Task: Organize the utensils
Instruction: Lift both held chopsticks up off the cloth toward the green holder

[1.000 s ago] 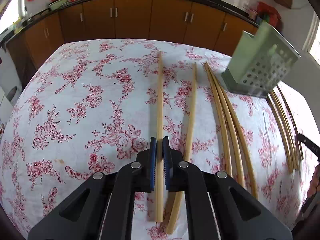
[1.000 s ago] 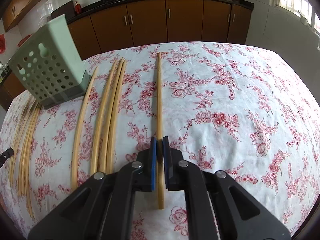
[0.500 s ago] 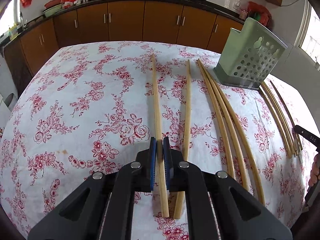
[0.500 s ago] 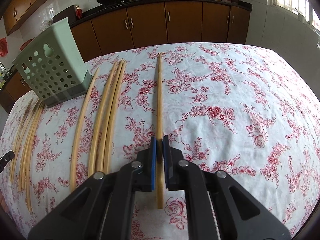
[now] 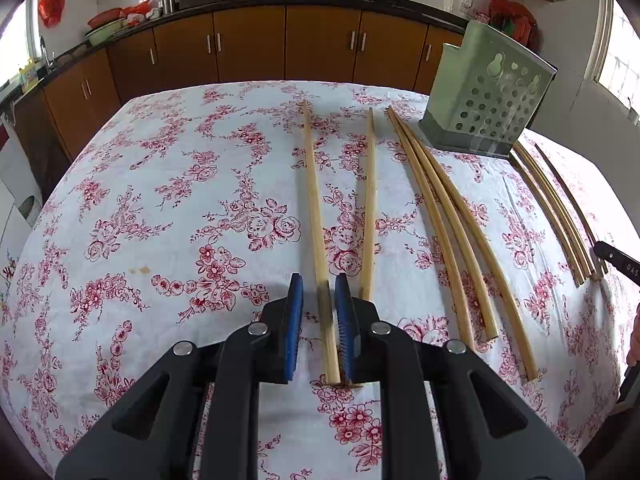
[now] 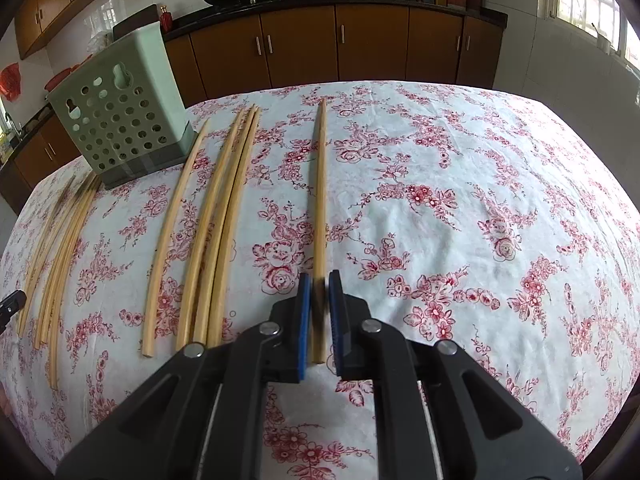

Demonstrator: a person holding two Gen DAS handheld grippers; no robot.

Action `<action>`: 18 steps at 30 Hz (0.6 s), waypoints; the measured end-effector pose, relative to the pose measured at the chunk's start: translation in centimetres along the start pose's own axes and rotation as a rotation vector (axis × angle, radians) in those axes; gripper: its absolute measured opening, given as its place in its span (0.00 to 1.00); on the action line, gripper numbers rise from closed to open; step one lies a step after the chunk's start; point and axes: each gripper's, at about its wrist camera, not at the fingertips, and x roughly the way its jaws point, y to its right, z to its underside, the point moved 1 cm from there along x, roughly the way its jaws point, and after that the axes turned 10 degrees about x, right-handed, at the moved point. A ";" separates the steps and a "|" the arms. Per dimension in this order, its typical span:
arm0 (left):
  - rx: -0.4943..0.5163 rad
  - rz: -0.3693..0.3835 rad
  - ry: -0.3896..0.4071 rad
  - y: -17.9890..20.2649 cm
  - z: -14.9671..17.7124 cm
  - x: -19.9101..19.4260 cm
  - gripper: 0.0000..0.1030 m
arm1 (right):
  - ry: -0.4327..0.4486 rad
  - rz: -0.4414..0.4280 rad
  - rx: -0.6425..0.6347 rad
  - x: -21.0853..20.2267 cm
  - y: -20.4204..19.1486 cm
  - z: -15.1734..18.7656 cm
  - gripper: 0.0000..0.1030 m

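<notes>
Left gripper (image 5: 318,292) lower centre, jaws opening, chopstick (image 5: 313,200) lying between pads on floral cloth (image 5: 160,200), gap either side. Its near end partly shadowed. Right gripper (image 6: 318,290) jaws parting slightly; stick (image 6: 320,200) between them blurred at pads, contact unclear. Green holder (image 6: 120,120) upper left, tilted look from fisheye. More chopsticks (image 6: 216,220) left; far-left bundle (image 6: 60,240) blurred, count unclear.

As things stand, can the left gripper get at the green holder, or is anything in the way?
Probably yes. The left gripper is opening around one chopstick, which lies between its jaws. The green holder stands upright farther back to the right, across loose chopsticks lying flat on the cloth; nothing tall blocks it.
</notes>
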 end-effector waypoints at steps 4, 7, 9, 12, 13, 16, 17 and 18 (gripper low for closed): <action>-0.009 -0.002 -0.011 -0.3 -0.1 0.0 0.07 | -0.001 -0.004 0.013 0.0 0.2 -0.1 0.08; -0.007 0.011 -0.031 -0.6 -0.4 0.1 0.07 | 0.002 -0.018 0.037 -0.4 0.6 -0.5 0.08; -0.019 0.015 -0.024 -1.0 -0.8 -0.3 0.07 | 0.030 -0.026 0.041 -1.2 0.8 -0.9 0.08; -0.029 0.021 0.029 -1.4 -1.9 -1.8 0.07 | 0.085 -0.046 0.046 -2.9 1.1 -1.9 0.08; -0.030 0.021 0.052 -1.5 -2.4 -2.5 0.07 | 0.106 -0.050 0.047 -3.5 1.1 -2.2 0.08; -0.040 0.028 0.125 -1.9 -3.8 -4.6 0.07 | 0.158 -0.067 0.058 -5.2 1.4 -3.2 0.08; -0.044 0.029 0.143 -2.1 -4.1 -5.1 0.07 | 0.174 -0.071 0.061 -5.7 1.5 -3.6 0.08; -0.051 0.035 0.167 -2.2 -4.6 -5.8 0.07 | 0.190 -0.076 0.063 -6.2 1.5 -3.8 0.08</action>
